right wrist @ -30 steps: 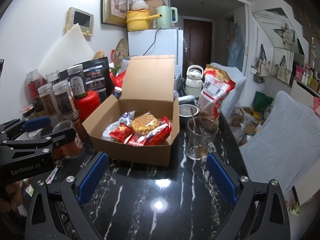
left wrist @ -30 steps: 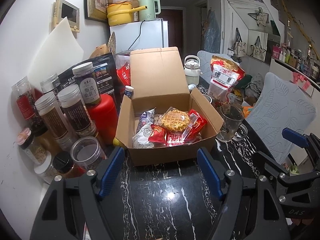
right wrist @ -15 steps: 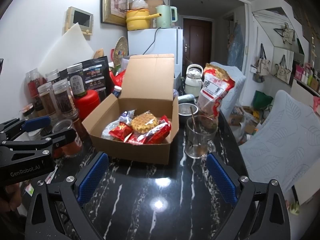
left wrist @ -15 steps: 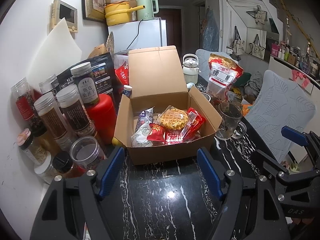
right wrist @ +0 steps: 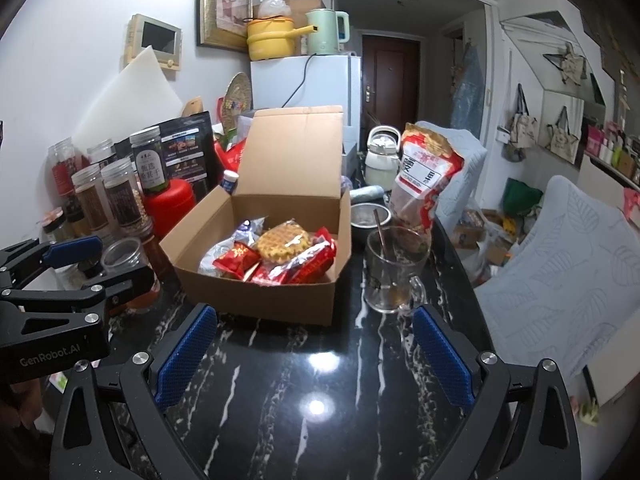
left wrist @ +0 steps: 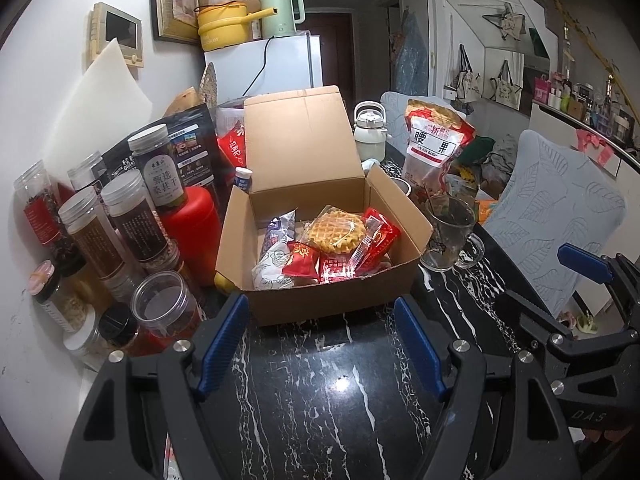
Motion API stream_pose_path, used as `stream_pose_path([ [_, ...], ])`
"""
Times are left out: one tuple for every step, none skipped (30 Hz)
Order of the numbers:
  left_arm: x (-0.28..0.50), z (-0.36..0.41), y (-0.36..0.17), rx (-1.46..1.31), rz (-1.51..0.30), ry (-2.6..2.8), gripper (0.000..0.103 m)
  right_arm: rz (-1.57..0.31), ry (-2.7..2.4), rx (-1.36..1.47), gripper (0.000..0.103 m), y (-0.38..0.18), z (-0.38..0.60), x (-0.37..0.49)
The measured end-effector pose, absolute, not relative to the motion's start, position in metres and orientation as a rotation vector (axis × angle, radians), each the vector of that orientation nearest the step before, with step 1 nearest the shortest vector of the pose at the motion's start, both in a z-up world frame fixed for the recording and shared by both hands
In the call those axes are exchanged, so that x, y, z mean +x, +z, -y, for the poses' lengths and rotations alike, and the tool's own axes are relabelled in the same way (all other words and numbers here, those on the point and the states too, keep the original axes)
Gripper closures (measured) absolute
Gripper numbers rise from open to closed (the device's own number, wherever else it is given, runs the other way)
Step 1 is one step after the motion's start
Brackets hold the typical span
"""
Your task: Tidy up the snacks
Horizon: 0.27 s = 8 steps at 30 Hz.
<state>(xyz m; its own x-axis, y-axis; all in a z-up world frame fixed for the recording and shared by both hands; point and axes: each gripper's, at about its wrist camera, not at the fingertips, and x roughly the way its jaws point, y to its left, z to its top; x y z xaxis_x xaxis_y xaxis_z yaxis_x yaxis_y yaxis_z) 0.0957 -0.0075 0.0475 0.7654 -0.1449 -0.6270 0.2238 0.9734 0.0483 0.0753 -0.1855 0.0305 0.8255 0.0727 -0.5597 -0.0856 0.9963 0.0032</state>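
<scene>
An open cardboard box (left wrist: 320,300) stands on the black marble table, lid up; it also shows in the right wrist view (right wrist: 260,296). Inside lie a wrapped round waffle (left wrist: 338,232), red snack packets (left wrist: 376,240) and a white-blue packet (left wrist: 272,256). The waffle also shows in the right wrist view (right wrist: 282,242). My left gripper (left wrist: 320,344) is open and empty, just in front of the box. My right gripper (right wrist: 312,354) is open and empty, a little nearer than the box. A red-white cashew bag (left wrist: 436,148) stands behind the box on the right.
Several jars (left wrist: 120,224) and a red canister (left wrist: 190,220) crowd the left side. A glass mug (right wrist: 394,268) with a spoon stands right of the box. A metal bowl (right wrist: 370,216) and white kettle (right wrist: 382,160) are behind. A grey chair (right wrist: 560,280) is on the right.
Both grippers have drifted only slightly; the box sits a little higher in the left wrist view. Nothing was taken or let go.
</scene>
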Motion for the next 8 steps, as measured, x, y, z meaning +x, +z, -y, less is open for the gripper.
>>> stream_pose_path([
  [0.0959, 0.0076, 0.0473, 0.123, -0.669, -0.202, 0.028, -0.594, 0.082, -0.022, 0.003, 0.0303, 0.1856, 0.0752],
  [0.0958, 0.0078, 0.0472, 0.124, -0.668, -0.203, 0.028, -0.594, 0.079, -0.022, 0.003, 0.0303, 0.1860, 0.0748],
  [0.0956, 0.0079, 0.0471, 0.125, -0.666, -0.202, 0.028, -0.594, 0.077, -0.022, 0.003, 0.0304, 0.1863, 0.0746],
  [0.0957, 0.0080, 0.0468, 0.125, -0.665, -0.202, 0.028, -0.594, 0.075, -0.021, 0.003, 0.0304, 0.1867, 0.0740],
  [0.0961, 0.0081, 0.0464, 0.126, -0.666, -0.201, 0.028, -0.593, 0.073, -0.020, 0.003, 0.0305, 0.1870, 0.0735],
  [0.0962, 0.0081, 0.0463, 0.125, -0.667, -0.202, 0.028, -0.594, 0.072, -0.019, 0.003, 0.0305, 0.1871, 0.0733],
  [0.0966, 0.0079, 0.0460, 0.123, -0.671, -0.202, 0.028, -0.595, 0.070, -0.019, 0.003, 0.0304, 0.1877, 0.0732],
  [0.0971, 0.0077, 0.0452, 0.121, -0.676, -0.202, 0.028, -0.596, 0.068, -0.019, 0.003, 0.0302, 0.1883, 0.0729],
])
